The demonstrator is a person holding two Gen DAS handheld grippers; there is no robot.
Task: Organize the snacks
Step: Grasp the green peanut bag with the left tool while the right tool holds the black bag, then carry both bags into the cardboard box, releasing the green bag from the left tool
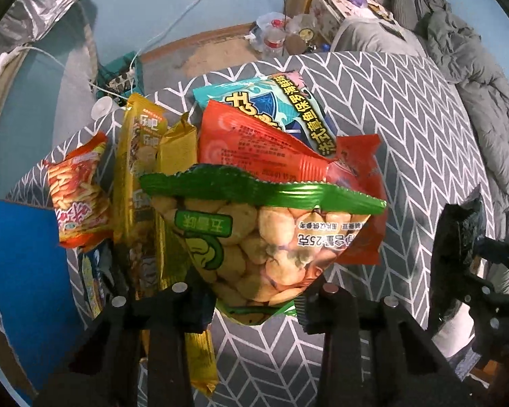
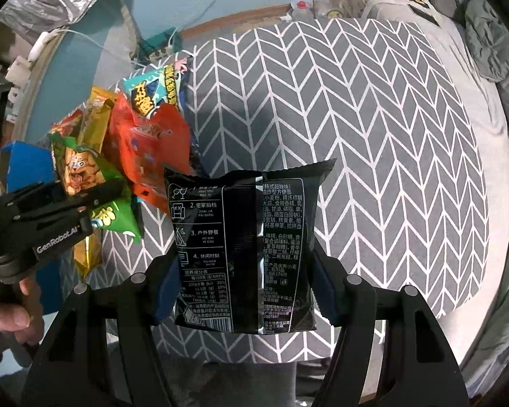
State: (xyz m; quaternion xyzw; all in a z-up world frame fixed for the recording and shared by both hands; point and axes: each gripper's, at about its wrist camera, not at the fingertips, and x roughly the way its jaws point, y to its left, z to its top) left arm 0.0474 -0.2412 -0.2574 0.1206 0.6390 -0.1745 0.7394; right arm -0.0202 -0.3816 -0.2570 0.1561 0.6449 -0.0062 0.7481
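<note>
A green packet of beans (image 1: 264, 237) lies on top of a pile of snacks, its lower end pinched by my left gripper (image 1: 254, 305), which is shut on it. The right wrist view shows that same grip from the side, with the left gripper (image 2: 113, 188) across the green packet (image 2: 85, 169). Under it lie a red packet (image 1: 254, 149), a teal packet (image 1: 271, 101), yellow packets (image 1: 135, 169) and an orange fries packet (image 1: 78, 200). My right gripper (image 2: 246, 271) is shut on a black noodle packet (image 2: 244, 237), held upright above the grey herringbone tablecloth (image 2: 373, 135).
A blue box (image 1: 20, 271) sits at the table's left edge beside the pile. A bed with a grey blanket (image 1: 468, 78) runs along the right. Bottles and bags (image 1: 275, 34) and a power strip with cables (image 1: 122, 78) lie on the floor behind. A hand (image 2: 6, 312) holds the left gripper's handle.
</note>
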